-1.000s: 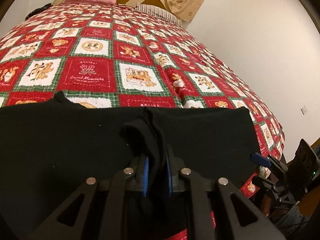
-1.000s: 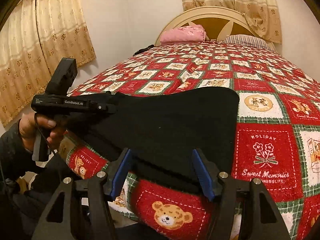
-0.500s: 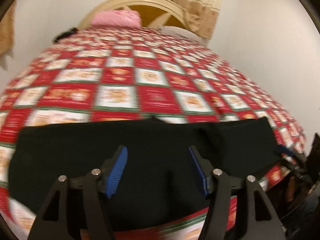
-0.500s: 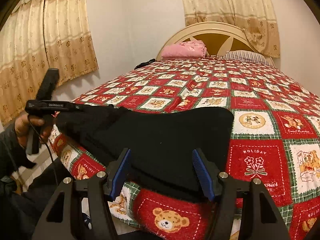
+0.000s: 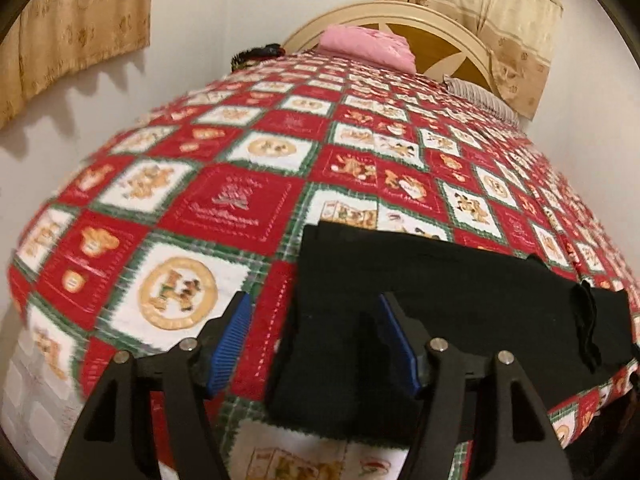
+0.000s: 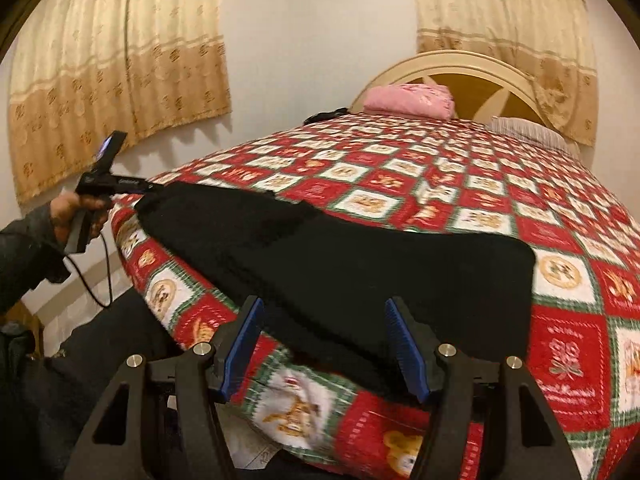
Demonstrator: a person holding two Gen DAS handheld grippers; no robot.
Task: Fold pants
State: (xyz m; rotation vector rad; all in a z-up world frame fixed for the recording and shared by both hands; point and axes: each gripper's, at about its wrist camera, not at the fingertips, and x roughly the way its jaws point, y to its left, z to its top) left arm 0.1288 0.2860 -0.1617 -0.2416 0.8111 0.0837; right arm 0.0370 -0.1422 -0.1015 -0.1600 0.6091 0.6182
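Note:
The black pants [image 5: 448,304] lie folded in a long flat band along the near edge of the bed, also in the right wrist view [image 6: 360,264]. My left gripper [image 5: 316,340] is open and empty, hovering at the pants' left end, which lies between its blue pads [image 5: 232,336]. From the right wrist view the left gripper [image 6: 150,186] is at the pants' far left end. My right gripper [image 6: 324,340] is open and empty above the pants' near edge at the right end.
The bed wears a red, white and green bear-print quilt [image 5: 240,208]. A pink folded cloth [image 6: 412,100] and a striped pillow [image 6: 528,130] lie by the cream headboard [image 6: 472,80]. Curtains [image 6: 120,64] hang on the walls. The bed edge drops off just below the grippers.
My left gripper opened and let go of the pants fabric, then swung left to the pants' left end. My right gripper stayed open and pulled back slightly.

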